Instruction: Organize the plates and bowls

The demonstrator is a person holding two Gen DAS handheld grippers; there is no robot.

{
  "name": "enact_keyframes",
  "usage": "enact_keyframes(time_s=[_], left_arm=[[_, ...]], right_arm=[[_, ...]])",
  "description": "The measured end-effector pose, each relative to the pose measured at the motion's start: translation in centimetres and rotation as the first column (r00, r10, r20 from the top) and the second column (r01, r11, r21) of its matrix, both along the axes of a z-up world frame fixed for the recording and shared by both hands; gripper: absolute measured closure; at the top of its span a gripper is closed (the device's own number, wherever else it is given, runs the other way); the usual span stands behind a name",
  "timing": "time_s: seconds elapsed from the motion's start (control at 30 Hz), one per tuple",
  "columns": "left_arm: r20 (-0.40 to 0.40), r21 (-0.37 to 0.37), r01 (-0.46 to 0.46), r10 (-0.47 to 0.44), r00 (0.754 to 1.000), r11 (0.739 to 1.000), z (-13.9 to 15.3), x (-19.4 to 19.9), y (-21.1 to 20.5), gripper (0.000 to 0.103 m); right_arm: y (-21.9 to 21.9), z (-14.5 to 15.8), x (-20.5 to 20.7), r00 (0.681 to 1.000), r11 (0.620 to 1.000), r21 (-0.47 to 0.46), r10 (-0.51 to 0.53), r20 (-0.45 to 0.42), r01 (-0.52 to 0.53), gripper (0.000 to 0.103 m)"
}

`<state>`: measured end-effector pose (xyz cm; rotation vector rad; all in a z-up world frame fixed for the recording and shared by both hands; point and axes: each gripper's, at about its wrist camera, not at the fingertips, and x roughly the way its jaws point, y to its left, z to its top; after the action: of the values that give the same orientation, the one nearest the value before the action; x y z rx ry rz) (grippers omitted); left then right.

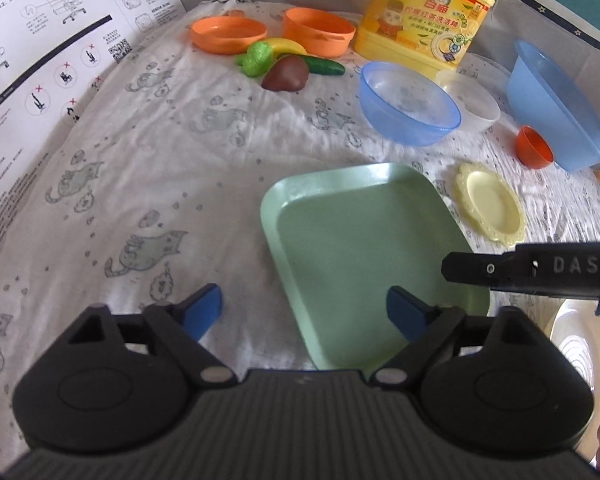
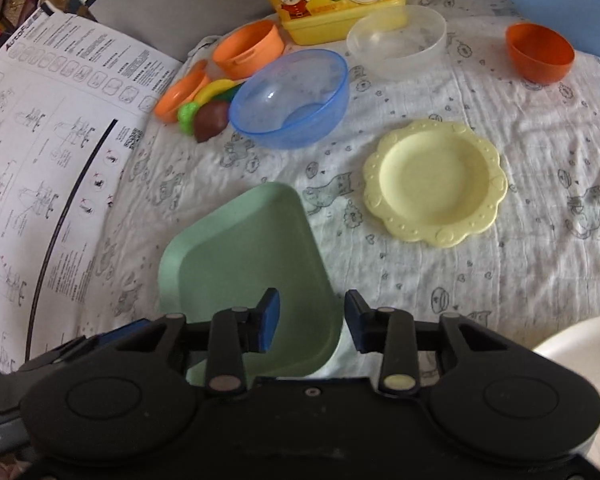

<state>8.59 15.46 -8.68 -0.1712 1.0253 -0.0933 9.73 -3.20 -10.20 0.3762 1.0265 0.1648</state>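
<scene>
- Plates and bowls sit all over a white cloth (image 1: 148, 148) with little cats on it.
- Far left, a big paper sheet (image 1: 40, 80) with drawings lies at the edge of the cloth.
- At the back, a flat orange dish (image 1: 228, 34) and an orange bowl (image 1: 318, 32) stand side by side.
- Just in front of them is the toy food (image 1: 286, 74): a green piece, a banana, a brown piece and a cucumber, all bunched up.
- A yellow soap bottle (image 1: 428, 12) stands behind the blue bowl (image 1: 408, 102).
- A clear bowl (image 1: 472, 100) touches the blue bowl on its right.
- Next come a small orange cup (image 1: 534, 146) and a big blue tub (image 1: 556, 108).
- The yellow plate (image 1: 490, 204) with a wavy rim lies flat, near the green plate (image 1: 360, 248).
- The green plate is square and lies closest, under both tools.
- The left gripper (image 1: 304, 312) is spread wide. One finger is over the cloth and the other is over the green plate, with the plate's left edge between them. It pinches nothing.
- The right gripper (image 2: 312, 320) has only a small gap. The green plate's right edge is in that gap, but the pads do not squeeze it.
</scene>
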Motion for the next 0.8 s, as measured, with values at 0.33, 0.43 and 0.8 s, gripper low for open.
enact_keyframes(time_s=[0.33, 0.43, 0.8], left_arm=[[0.031, -0.006, 0.017, -0.017, 0.999, 1.0, 0.1, 1.0, 0.4, 0.074], [0.037, -0.001, 0.024, -0.024, 0.999, 1.0, 0.0, 1.2, 0.2, 0.073], [0.046, 0.033, 0.025, -0.026, 0.999, 0.999, 0.1, 1.2, -0.2, 0.072]], right_arm=[[2.3, -0.2, 1.1, 0.989, 0.985, -0.149, 0.101, 0.112, -0.083, 0.073], [2.9, -0.2, 1.2, 0.983, 0.977, -0.189, 0.124, 0.137, -0.097, 0.072], [4.9, 0.3, 1.6, 0.985, 0.963, -0.255, 0.119, 0.124, -0.085, 0.071]])
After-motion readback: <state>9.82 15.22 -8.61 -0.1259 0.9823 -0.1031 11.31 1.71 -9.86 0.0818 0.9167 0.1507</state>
